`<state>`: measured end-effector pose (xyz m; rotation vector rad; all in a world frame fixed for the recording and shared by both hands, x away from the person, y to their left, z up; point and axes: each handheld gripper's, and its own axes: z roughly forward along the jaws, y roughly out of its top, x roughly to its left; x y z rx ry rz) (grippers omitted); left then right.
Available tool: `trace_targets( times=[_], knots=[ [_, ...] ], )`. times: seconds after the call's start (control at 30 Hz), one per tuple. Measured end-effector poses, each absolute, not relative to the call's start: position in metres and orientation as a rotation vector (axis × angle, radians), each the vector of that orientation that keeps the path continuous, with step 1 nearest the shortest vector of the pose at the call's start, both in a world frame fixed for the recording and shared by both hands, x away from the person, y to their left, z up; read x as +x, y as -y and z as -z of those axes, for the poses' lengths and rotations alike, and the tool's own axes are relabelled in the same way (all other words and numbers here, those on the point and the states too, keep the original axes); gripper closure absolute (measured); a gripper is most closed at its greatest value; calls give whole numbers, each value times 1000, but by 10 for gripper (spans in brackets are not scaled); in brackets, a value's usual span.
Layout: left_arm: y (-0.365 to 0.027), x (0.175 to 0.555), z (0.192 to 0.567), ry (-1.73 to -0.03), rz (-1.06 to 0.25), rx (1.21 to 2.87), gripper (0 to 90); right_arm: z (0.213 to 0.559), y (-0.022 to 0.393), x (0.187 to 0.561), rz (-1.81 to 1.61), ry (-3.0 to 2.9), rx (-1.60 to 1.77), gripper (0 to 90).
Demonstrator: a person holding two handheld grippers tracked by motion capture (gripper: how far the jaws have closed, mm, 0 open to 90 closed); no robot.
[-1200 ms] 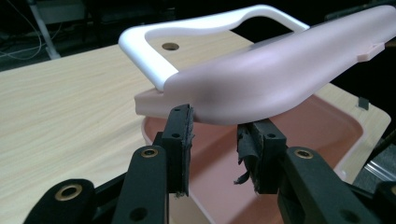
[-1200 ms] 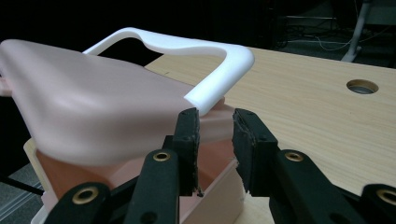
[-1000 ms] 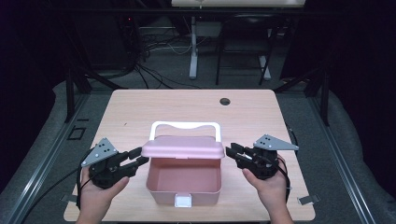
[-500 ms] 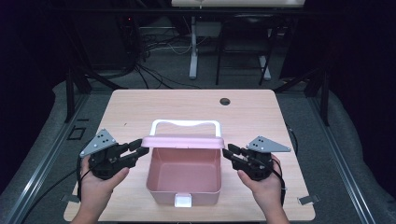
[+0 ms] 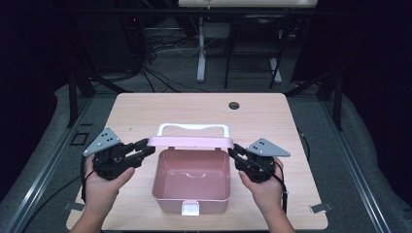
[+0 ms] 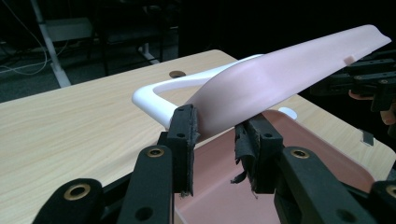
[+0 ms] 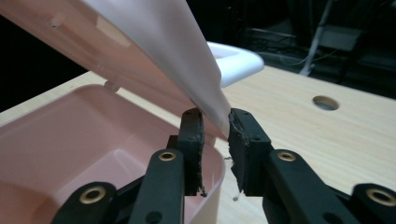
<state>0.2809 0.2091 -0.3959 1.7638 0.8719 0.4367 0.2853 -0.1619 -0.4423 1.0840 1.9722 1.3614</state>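
Observation:
A pink box (image 5: 190, 187) stands open at the table's near middle, its inside bare. Its pink lid (image 5: 189, 141) is lifted and hinged at the back, with a white handle (image 5: 192, 127) behind it. My left gripper (image 5: 145, 146) is shut on the lid's left corner, and my right gripper (image 5: 234, 152) is shut on its right corner. In the left gripper view the lid (image 6: 289, 65) slants up from my jaws, and my gripper (image 6: 215, 135) pinches its edge. In the right gripper view the lid (image 7: 154, 42) rises over the box (image 7: 93, 144) from my gripper (image 7: 215, 130).
A white latch (image 5: 190, 208) sits on the box's front wall. The wooden table (image 5: 145, 111) has a round hole (image 5: 234, 105) near its far edge. Dark floor, cables and stand legs lie beyond the table.
The lid has swung up from nearly flat over the box to steeply raised. Both grippers moved up and away from the person with its corners.

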Motion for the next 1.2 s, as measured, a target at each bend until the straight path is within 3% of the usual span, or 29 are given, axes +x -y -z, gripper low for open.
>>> trace_targets(
  times=[0.3,0.53,1.2],
  knots=[
    [-209,290,394,-883,-429,1749,685,438,155,290,-1345,-1902,1100,762],
    [-210,293,397,-894,-428,1751,677,436,150,292,-1341,-1863,1099,815],
    [-224,279,444,-938,-373,1795,646,434,147,300,-1332,-1816,1156,845]
  ],
)
